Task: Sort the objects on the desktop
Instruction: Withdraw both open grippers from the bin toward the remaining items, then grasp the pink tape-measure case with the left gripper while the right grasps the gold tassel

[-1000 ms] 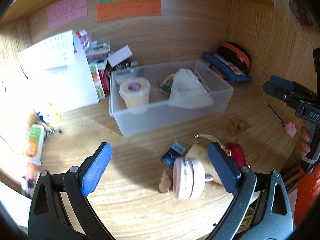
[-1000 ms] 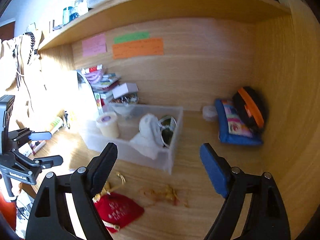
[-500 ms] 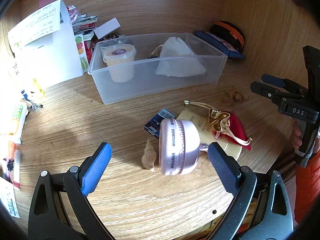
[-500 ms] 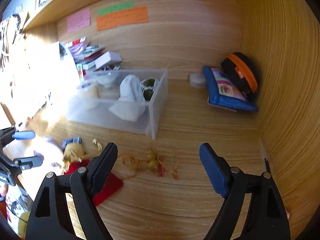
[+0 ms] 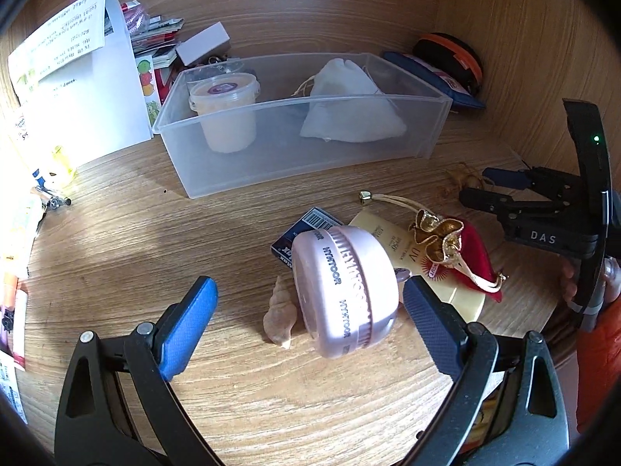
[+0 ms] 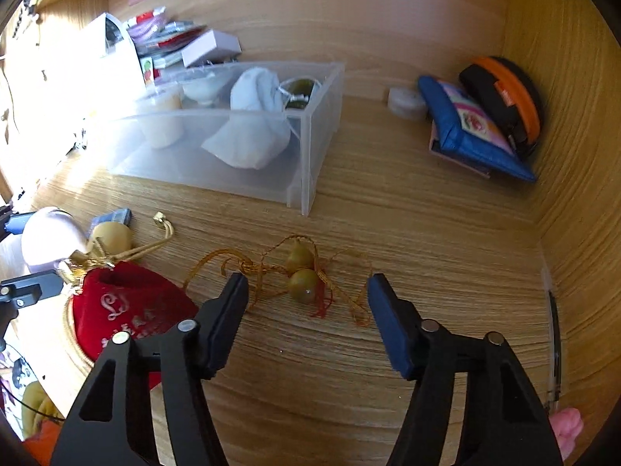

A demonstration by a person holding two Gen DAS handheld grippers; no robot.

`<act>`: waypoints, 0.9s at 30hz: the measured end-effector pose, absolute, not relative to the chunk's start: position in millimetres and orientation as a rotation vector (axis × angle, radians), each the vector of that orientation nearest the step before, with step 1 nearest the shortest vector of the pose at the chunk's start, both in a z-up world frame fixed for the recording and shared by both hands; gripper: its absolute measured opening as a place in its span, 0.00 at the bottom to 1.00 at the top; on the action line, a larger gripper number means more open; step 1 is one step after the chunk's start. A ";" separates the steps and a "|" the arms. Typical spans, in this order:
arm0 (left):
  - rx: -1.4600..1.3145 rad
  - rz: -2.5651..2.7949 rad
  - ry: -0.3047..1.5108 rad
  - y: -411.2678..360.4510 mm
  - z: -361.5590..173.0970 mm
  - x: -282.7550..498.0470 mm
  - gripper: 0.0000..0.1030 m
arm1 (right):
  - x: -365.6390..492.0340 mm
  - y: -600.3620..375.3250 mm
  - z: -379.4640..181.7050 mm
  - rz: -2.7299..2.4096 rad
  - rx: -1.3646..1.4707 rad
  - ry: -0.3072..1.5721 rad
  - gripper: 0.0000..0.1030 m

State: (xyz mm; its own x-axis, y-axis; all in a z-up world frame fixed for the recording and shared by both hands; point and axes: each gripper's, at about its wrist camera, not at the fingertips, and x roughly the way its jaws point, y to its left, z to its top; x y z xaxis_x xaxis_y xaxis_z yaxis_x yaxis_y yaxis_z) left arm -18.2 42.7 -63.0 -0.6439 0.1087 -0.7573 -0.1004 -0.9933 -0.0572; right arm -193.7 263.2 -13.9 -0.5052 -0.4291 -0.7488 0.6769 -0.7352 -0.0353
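A clear plastic bin at the back of the desk holds a lidded tub and a white cloth pouch. My left gripper is open, its jaws on either side of a pink round case that stands on edge beside a seashell, a blue box and a red velvet pouch. My right gripper is open just above two yellow-green beads on a gold cord; it also shows in the left wrist view.
A white paper stand and stacked packets are at the back left. A blue pouch and a black-and-orange case lean in the back right corner beside a small white roll. Pens lie at the left edge.
Both grippers have moved forward and down. The pink case now sits between the left jaws, and the beads sit just ahead of the right jaws.
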 end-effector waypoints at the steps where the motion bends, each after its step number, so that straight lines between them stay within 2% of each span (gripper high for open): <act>1: -1.261 2.753 -0.018 42.3 -62.8 -18.5 0.95 | -193.7 262.6 -14.4 -2.230 0.990 0.432 0.52; 4: -1.246 2.762 -0.027 41.8 -61.3 -19.1 0.93 | -195.5 258.4 -16.4 -2.214 1.011 0.450 0.46; 7: -1.241 2.760 -0.041 41.4 -60.4 -20.8 0.87 | -196.1 254.6 -16.4 -2.195 1.011 0.466 0.39; 14: -1.267 2.746 -0.050 41.6 -64.2 -25.3 0.66 | -197.2 246.3 -15.9 -2.162 0.996 0.449 0.19; 19: -1.263 2.738 -0.075 39.8 -62.6 -26.3 0.45 | -193.2 245.1 -13.4 -2.170 0.963 0.457 0.17; 27: -1.202 2.736 -0.134 32.1 -50.1 -22.8 0.38 | -190.0 254.7 4.2 -2.192 0.897 0.379 0.17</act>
State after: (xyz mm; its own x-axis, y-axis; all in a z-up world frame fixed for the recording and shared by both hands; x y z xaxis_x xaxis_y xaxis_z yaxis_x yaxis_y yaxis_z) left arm -22.8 32.1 -50.1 -0.6675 0.1730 -0.7242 -0.1016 -0.9847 -0.1416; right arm -190.0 254.7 4.2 -0.4934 -0.5160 -0.7002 0.7211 -0.6929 0.0026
